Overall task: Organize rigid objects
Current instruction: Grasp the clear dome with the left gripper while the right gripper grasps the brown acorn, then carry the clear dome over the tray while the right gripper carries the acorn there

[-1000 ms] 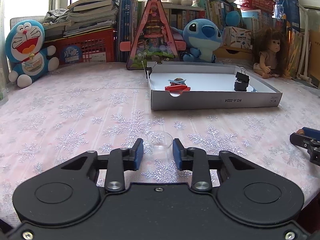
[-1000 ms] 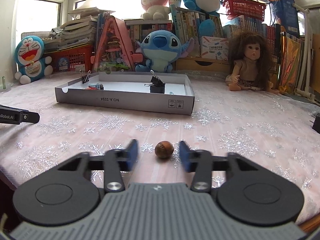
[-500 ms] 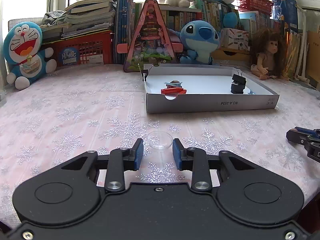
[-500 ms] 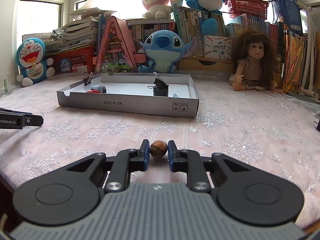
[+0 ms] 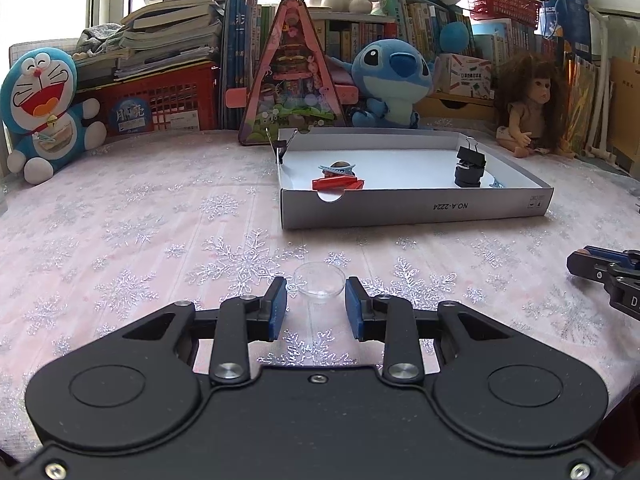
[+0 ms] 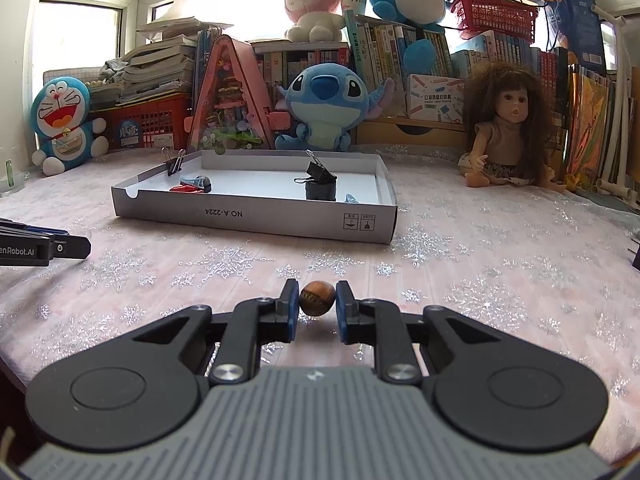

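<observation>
1. The right tool sits low in the centre of its own view, its blue-padded fingers pressed in on a small brown ball, which they pinch from both sides just above the tabletop.
2. The left tool is spread, with a clear shallow dish lying on the snowflake-patterned cloth between its fingertips; neither pad visibly touches the dish.
3. A white cardboard box lies in the middle of both views, beyond the tools, printed "NO.A-2224" upside down on its near wall.
4. Inside the box, in the left wrist view, a red clip lies near the front left corner with a pale blue hair clip just behind it, and a black binder clip sits on a black cylinder toward the right.
5. A second black binder clip is clamped on the box's left wall.
6. At the left edge of the right wrist view, the side of the left tool shows over the cloth.
</observation>
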A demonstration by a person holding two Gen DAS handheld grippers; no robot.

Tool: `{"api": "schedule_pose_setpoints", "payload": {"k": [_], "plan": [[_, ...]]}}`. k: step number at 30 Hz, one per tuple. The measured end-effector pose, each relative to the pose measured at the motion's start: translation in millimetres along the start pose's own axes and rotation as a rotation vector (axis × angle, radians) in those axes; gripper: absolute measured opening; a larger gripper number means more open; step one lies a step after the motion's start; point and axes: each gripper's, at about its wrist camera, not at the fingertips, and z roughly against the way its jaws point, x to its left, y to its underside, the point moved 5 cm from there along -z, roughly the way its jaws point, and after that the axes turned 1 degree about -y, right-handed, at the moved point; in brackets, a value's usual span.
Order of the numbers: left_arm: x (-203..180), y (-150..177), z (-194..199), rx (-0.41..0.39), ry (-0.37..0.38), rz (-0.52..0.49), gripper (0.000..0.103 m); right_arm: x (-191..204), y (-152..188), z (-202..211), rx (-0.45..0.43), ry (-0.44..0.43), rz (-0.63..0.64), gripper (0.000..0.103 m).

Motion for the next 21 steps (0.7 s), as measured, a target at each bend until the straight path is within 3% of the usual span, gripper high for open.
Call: {"api": "schedule_pose_setpoints", "payload": {"k": [21], "plan": [[-16.7,-32.0,-9.8,-0.014,0.035,0.002,0.030,-0.5,-18.3,-11.8,-0.002,0.005,-0.017,0.024]]}}
